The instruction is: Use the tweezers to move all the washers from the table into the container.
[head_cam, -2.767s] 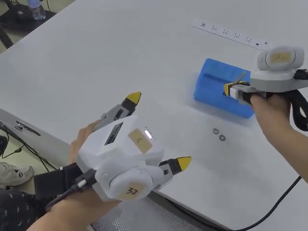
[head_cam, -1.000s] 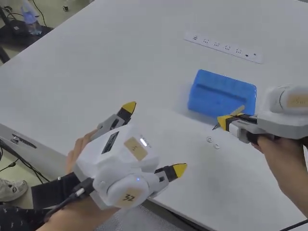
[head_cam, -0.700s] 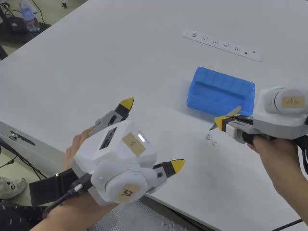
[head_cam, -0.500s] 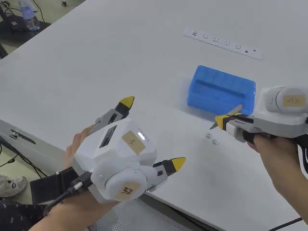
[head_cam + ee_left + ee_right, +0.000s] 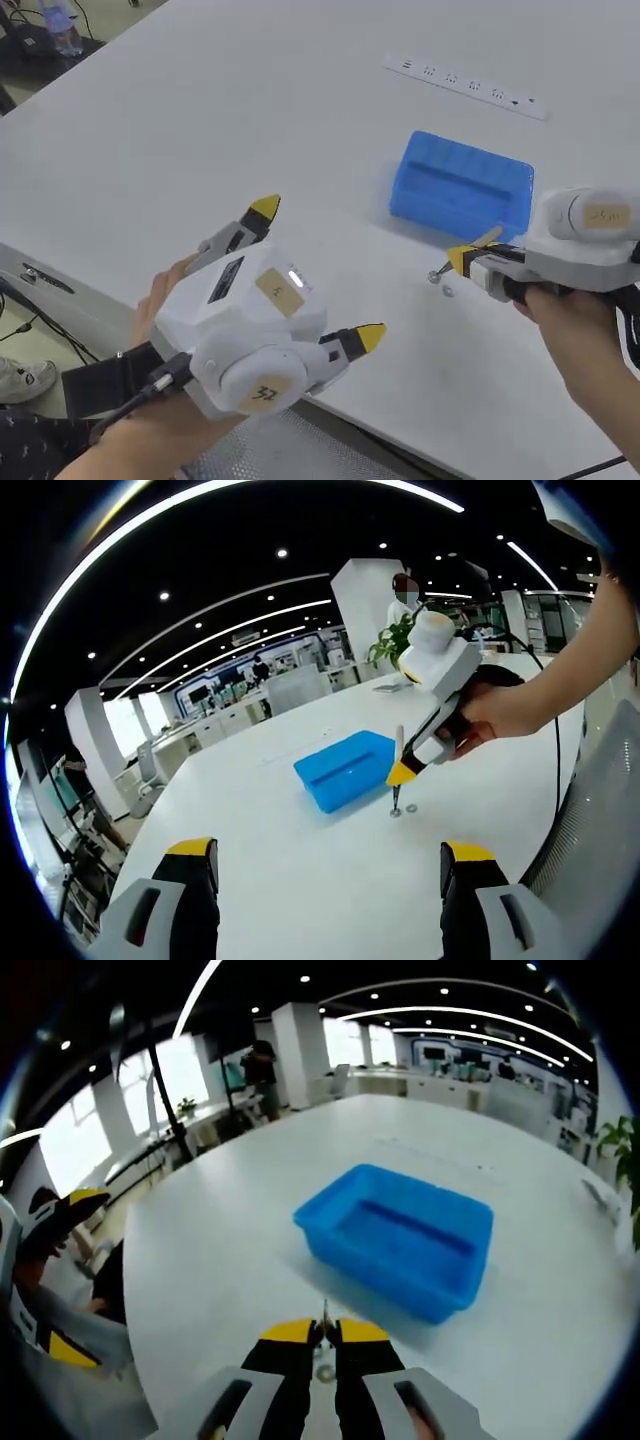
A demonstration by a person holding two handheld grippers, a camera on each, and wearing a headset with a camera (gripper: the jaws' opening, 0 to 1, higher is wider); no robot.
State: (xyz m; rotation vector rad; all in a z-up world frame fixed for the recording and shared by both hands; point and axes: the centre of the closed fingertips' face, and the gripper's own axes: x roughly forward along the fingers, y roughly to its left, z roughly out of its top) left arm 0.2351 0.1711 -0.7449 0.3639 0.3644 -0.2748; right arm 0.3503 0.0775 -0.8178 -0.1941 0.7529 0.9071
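Pick-up step: right gripper [image 5: 460, 258], jaws clamped on the tweezers [image 5: 440, 268], sets their tips at one of two washers [image 5: 433, 278] on the table [image 5: 200, 120] near the blue container [image 5: 460, 185]; left gripper [image 5: 328, 850] gapes empty; next, probably pinch and lift.

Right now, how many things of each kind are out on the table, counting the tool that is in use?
Washers: 2
Blue container: 1
Power strip: 1
Tweezers, held in the right gripper: 1
Total: 5
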